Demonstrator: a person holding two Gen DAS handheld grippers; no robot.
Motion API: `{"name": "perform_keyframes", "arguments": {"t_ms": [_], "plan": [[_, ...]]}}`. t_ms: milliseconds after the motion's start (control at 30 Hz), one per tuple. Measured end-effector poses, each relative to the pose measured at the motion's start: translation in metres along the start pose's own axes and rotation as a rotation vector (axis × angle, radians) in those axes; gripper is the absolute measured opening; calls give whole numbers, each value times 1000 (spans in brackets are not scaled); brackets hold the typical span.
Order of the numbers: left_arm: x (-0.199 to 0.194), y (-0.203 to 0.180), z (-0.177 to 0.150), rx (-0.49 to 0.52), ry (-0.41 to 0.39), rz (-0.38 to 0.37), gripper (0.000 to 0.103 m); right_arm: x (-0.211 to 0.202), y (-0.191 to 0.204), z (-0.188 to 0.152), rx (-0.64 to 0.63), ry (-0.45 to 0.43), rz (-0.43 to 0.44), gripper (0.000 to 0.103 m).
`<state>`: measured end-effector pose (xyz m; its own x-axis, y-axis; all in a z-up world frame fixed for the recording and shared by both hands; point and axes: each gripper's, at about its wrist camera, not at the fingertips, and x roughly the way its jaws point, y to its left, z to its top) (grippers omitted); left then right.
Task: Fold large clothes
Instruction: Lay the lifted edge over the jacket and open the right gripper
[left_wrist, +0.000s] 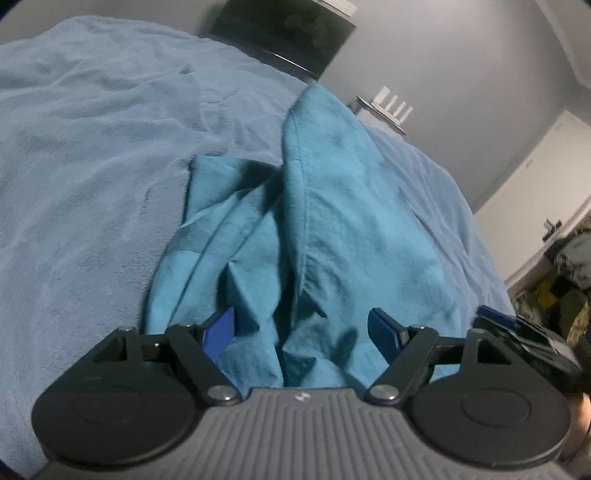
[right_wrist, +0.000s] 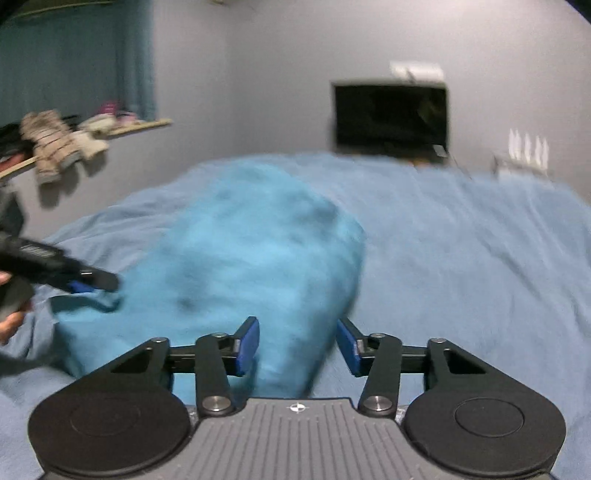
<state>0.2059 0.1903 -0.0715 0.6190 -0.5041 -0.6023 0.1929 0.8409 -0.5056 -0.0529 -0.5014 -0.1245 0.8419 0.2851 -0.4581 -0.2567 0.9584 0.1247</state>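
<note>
A large teal garment (left_wrist: 332, 221) lies in loose folds on a light blue bed cover (left_wrist: 92, 166). My left gripper (left_wrist: 301, 332) is open, its blue pads on either side of the cloth's near end, not pinching it. In the right wrist view, which is blurred, the garment (right_wrist: 251, 258) forms a long heap on the bed cover (right_wrist: 461, 258). My right gripper (right_wrist: 298, 345) is open over the heap's near right edge. The right gripper also shows at the right edge of the left wrist view (left_wrist: 517, 332), and the left gripper at the left of the right wrist view (right_wrist: 85, 282).
A dark screen (right_wrist: 391, 118) hangs on the grey wall beyond the bed. A white rack (left_wrist: 391, 107) stands past the far bed edge. A shelf (right_wrist: 74, 136) with soft items is on the left wall. A white door (left_wrist: 535, 177) and clutter (left_wrist: 565, 288) are at the right.
</note>
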Motion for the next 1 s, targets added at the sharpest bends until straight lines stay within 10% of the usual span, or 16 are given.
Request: {"name": "perform_keyframes", "arguments": {"t_ms": [267,500,733,867,1000], "plan": [[-18,-24,3,159,-133,79,77,27,-6,-15,130,46,50,46],[-5,-33,-4,218,-58,68,76,33,4,-8,112,42,42,46],[-3,-29,-8,203,29,45,28,34,5,-9,107,23,50,46],[-22,-22,-9,111,36,-3,12,41,17,-10,71,12,105,14],[-42,-12,-13,86,56,26,9,54,44,-6,-39,22,116,4]]}}
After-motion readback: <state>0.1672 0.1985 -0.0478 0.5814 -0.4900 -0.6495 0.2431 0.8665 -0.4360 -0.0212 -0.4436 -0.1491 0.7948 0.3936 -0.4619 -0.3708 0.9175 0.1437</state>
